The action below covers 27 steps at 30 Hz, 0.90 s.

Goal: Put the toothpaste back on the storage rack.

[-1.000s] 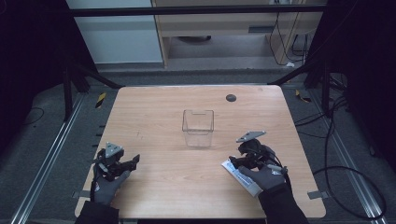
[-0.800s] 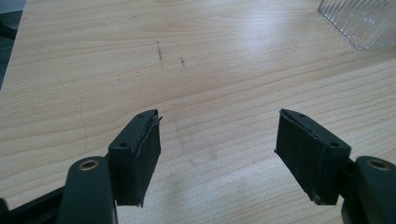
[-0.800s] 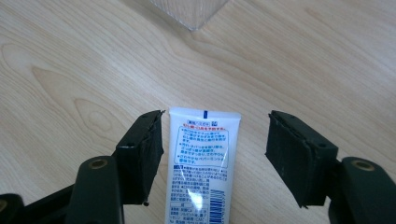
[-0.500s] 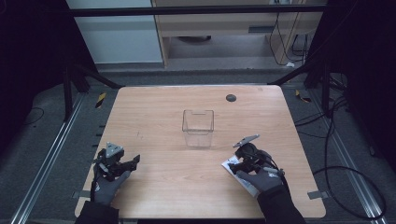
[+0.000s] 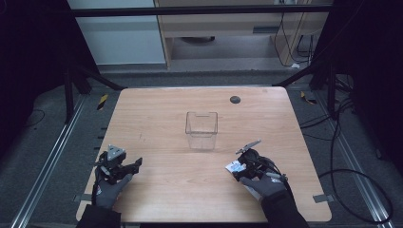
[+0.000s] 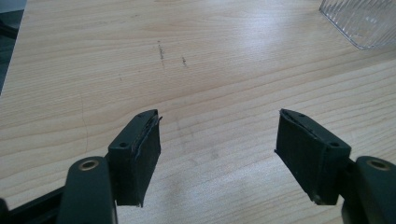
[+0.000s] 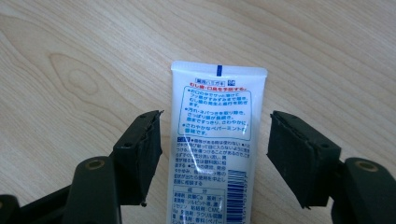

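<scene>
White printed tube [image 7: 215, 149] flat on table [image 7: 70, 56]

The person wears dark grey gloves and black sleeves. Each hand-held gripper is black: the left hand-held gripper [image 5: 124, 166] carries a grey three-cornered plate on top, the right hand-held gripper [image 5: 241, 165] a similar grey plate, with black cable trailing by it. Each jaw is a black block faced with a dark pad, fixed by a brass-ringed screw at its base.
</scene>
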Available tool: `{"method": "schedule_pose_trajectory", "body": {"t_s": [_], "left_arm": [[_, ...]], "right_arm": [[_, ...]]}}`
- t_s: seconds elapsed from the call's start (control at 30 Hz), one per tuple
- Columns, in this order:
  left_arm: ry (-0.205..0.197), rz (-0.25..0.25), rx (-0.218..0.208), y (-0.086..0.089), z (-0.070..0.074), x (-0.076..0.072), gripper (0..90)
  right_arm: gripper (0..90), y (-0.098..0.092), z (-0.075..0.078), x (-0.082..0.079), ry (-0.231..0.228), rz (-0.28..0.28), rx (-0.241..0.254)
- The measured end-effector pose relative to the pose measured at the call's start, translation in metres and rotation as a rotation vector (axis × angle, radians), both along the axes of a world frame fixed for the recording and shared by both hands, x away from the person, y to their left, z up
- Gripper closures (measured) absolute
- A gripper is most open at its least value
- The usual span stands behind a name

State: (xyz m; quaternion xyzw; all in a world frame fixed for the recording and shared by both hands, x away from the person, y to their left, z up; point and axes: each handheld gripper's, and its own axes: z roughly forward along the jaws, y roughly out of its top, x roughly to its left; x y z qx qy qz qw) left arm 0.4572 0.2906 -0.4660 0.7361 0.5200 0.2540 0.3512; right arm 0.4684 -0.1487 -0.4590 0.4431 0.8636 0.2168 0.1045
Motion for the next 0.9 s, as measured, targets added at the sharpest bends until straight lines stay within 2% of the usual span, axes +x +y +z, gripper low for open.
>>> {"method": "schedule_pose_trajectory", "body": {"t_s": [0.27, 0.7, 0.9], "left_arm": [[0.002, -0.002, 0.003, 0.000, 0.000, 0.000, 29.8], [0.003, -0.004, 0.004, 0.000, 0.000, 0.000, 29.8], [0.003, -0.003, 0.003, 0.000, 0.000, 0.000, 29.8]], "right_arm": [[34.7, -0.003, -0.006, 0.001, 0.027, -0.016, -0.002], [36.3, -0.001, -0.017, 0.004, 0.066, -0.011, -0.024], [38.3, 0.000, -0.017, 0.004, 0.061, -0.009, -0.035]]}}
